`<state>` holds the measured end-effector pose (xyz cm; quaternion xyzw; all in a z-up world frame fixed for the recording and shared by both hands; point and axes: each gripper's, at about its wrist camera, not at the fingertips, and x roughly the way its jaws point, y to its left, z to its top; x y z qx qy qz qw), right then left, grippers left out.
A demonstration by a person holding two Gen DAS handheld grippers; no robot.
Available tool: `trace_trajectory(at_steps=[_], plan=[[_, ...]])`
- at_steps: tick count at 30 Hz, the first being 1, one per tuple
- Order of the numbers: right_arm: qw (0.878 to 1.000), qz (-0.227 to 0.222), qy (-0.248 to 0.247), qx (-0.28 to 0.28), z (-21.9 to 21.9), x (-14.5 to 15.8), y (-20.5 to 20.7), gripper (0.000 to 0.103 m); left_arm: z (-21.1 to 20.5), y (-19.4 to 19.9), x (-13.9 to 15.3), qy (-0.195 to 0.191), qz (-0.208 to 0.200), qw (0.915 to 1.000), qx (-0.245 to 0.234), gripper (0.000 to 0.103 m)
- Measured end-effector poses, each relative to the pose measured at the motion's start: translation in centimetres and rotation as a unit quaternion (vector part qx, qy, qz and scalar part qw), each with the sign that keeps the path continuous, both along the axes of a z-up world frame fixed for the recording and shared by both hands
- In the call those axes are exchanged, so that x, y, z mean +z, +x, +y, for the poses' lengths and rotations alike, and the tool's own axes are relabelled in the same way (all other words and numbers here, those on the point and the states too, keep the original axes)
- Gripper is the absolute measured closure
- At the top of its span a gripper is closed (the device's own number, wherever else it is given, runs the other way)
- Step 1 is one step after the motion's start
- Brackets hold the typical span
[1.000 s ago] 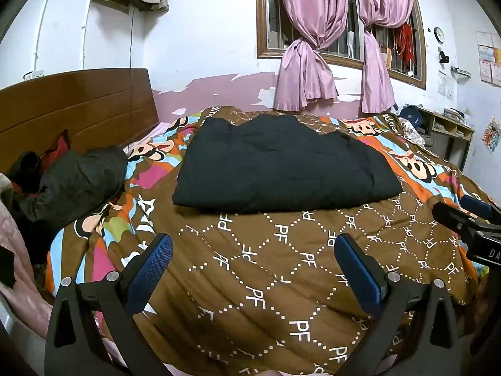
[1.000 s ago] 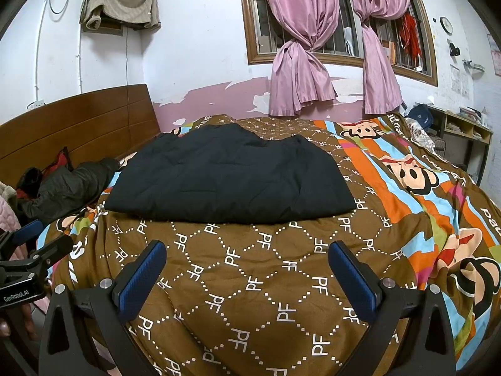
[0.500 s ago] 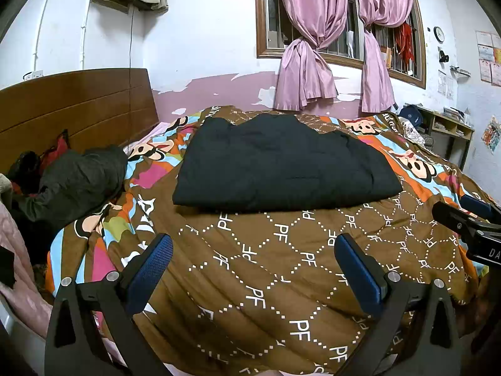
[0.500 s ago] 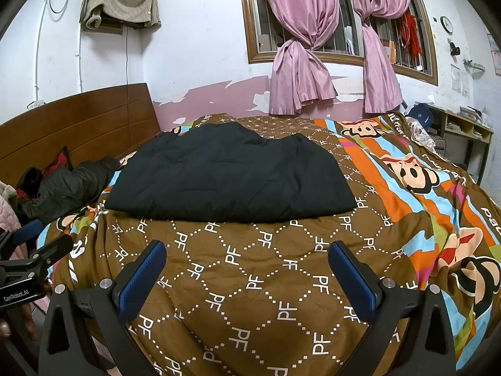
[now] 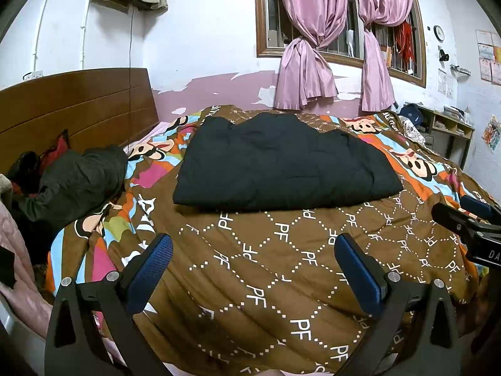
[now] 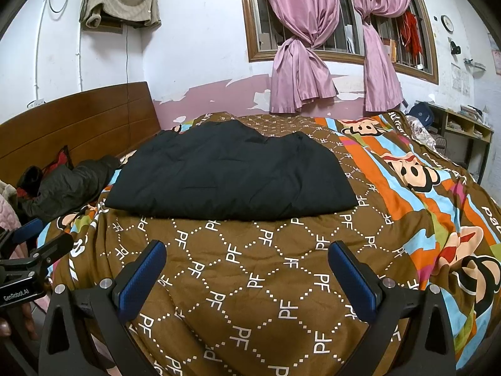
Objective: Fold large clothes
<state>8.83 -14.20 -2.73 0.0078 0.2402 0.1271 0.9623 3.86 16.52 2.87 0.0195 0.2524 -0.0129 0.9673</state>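
A large black padded garment [image 5: 281, 163] [image 6: 231, 172] lies folded flat in the middle of the bed, on a brown patterned quilt [image 5: 266, 269] [image 6: 250, 269]. My left gripper [image 5: 252, 250] hovers open over the quilt's near edge, short of the garment, with nothing between its blue pads. My right gripper [image 6: 247, 258] is likewise open and empty, held at the same near edge. The right gripper shows at the right border of the left wrist view [image 5: 469, 228]. The left gripper [image 6: 28, 250] shows at the left border of the right wrist view.
A dark crumpled jacket [image 5: 78, 181] [image 6: 65, 185] lies at the bed's left side by the wooden headboard [image 5: 75, 103]. Pink fabric [image 5: 15, 269] hangs at the near left. A window with pink curtains [image 6: 313, 47] is behind the bed, a shelf unit [image 6: 463, 131] at far right.
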Motion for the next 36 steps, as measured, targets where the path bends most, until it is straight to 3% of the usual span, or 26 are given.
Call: trace_trajectory(at_steps=[24,36], plan=[[1.000,0.003,0.000,0.000,0.1,-0.1,-0.3,0.000,0.0,-0.1,-0.1,0.002,0.002,1.0000,0.001,0.002],[1.000,0.004,0.000,0.002,0.1,-0.1,-0.4,0.000,0.7,0.1,-1.1,0.039,0.019,0.9989,0.016,0.002]])
